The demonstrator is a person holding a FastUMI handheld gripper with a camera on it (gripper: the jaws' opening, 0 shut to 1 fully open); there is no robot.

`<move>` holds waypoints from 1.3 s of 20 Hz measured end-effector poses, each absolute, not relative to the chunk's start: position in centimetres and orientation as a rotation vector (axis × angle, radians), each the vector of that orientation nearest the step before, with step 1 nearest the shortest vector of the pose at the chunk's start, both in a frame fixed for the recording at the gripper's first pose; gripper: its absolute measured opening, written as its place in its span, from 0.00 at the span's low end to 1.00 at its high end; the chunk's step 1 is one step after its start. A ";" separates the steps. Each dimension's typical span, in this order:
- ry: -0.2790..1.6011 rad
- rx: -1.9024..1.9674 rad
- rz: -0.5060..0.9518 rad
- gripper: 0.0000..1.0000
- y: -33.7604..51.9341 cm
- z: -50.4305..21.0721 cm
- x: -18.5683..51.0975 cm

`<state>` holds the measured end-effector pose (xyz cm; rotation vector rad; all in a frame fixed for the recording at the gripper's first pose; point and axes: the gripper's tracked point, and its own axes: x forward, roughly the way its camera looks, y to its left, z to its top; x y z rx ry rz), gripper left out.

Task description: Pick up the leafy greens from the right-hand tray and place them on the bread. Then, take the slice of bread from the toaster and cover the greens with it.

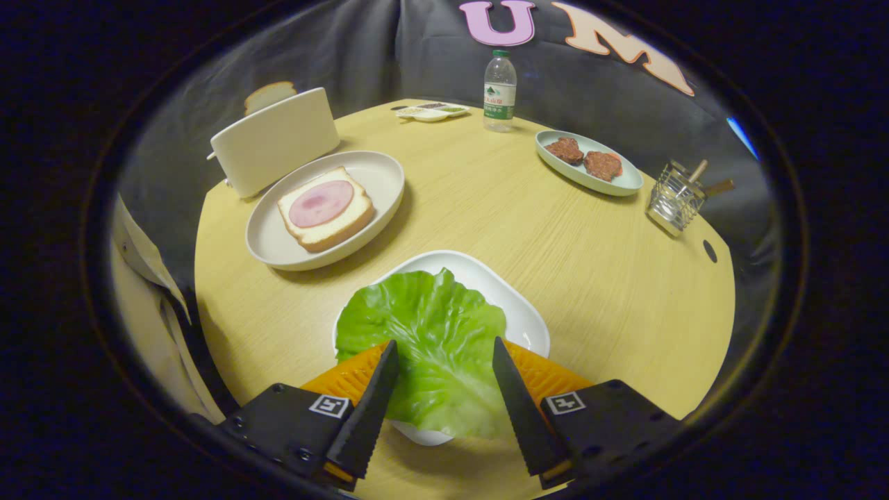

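A green lettuce leaf [424, 333] lies on a white tray [517, 309] right in front of me. My gripper [444, 342] is open, and its two black fingers stand wide apart over the near half of the leaf, one on each side. Beyond and to the left, a slice of bread [326, 208] topped with a pink round of ham rests on a round plate [389, 173]. Behind that plate stands a white toaster [274, 142] with a second slice of bread [269, 95] sticking up out of its slot.
A water bottle [499, 90] and a small sauce tray [432, 110] stand at the table's far edge. To the right are an oval plate [625, 182] with two meat patties and a wire basket [675, 198]. Beige fabric [149, 278] hangs beside the table's left edge.
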<state>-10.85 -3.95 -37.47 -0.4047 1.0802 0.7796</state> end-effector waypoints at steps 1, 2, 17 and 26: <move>1.084 -0.403 0.783 0.77 -3.8 -37.4 -11.0; 1.079 -0.408 0.783 0.74 -3.8 -37.5 -10.9; 1.052 -0.470 0.784 0.07 -3.2 -37.4 -10.9; 1.032 -0.432 0.755 0.04 -1.8 -33.3 -9.8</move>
